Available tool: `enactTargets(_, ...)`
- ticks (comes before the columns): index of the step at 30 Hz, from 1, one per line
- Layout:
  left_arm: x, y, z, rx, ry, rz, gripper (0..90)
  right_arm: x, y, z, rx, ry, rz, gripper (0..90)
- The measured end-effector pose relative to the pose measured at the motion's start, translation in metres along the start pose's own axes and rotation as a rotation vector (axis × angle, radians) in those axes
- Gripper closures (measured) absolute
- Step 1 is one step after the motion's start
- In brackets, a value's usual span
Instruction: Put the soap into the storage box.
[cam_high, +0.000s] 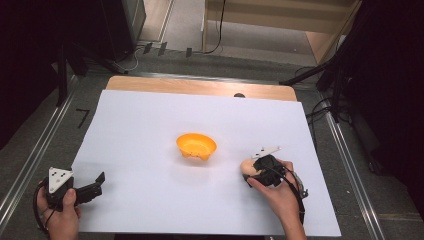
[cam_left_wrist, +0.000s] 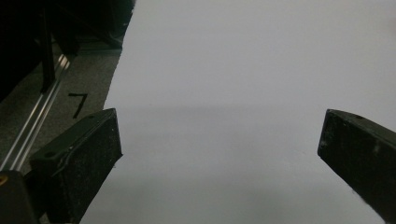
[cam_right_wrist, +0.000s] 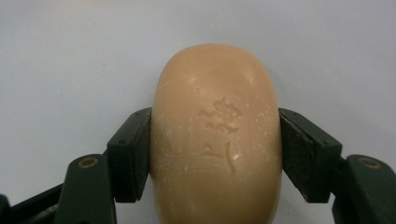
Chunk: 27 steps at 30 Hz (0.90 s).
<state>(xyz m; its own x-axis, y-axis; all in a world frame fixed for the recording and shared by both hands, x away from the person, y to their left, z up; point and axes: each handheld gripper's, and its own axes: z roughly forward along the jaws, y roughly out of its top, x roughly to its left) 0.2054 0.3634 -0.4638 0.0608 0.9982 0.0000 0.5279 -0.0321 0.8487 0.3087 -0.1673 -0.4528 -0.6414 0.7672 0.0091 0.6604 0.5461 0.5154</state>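
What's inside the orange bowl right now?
The orange bowl looks empty in the high view; its near inner wall is hidden by the rim. The soap bar is clamped in the right gripper.

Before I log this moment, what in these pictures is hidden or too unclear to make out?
- Soap: near end cut off by the bottom edge of the right gripper view; mostly behind the right gripper in the high view.
- Stamped mark on the soap: too faint to read.
- Orange bowl: contents too small to tell, high view.
- Left gripper: finger bases cut off by the frame edges.
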Motion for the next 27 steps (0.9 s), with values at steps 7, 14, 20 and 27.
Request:
enactTargets(7, 0.0, 0.0, 0.0, -0.003, -0.001, -0.002, 0.0, -0.001, 0.017, -0.004, -0.015, 0.038, -0.079, 32.9)
enactTargets(14, 0.0, 0.0, 0.0, -0.001, -0.002, -0.003, 0.0, 0.0, 0.032, -0.006, -0.012, 0.061, -0.139, 32.9)
enactTargets(20, 0.0, 0.0, 0.0, -0.005, -0.003, -0.005, 0.0, -0.004, 0.046, -0.005, -0.032, 0.102, -0.171, 33.0)
enactTargets(27, 0.0, 0.0, 0.0, -0.006, -0.003, -0.007, 0.1, -0.005, 0.056, -0.003, -0.042, 0.134, -0.234, 32.9)
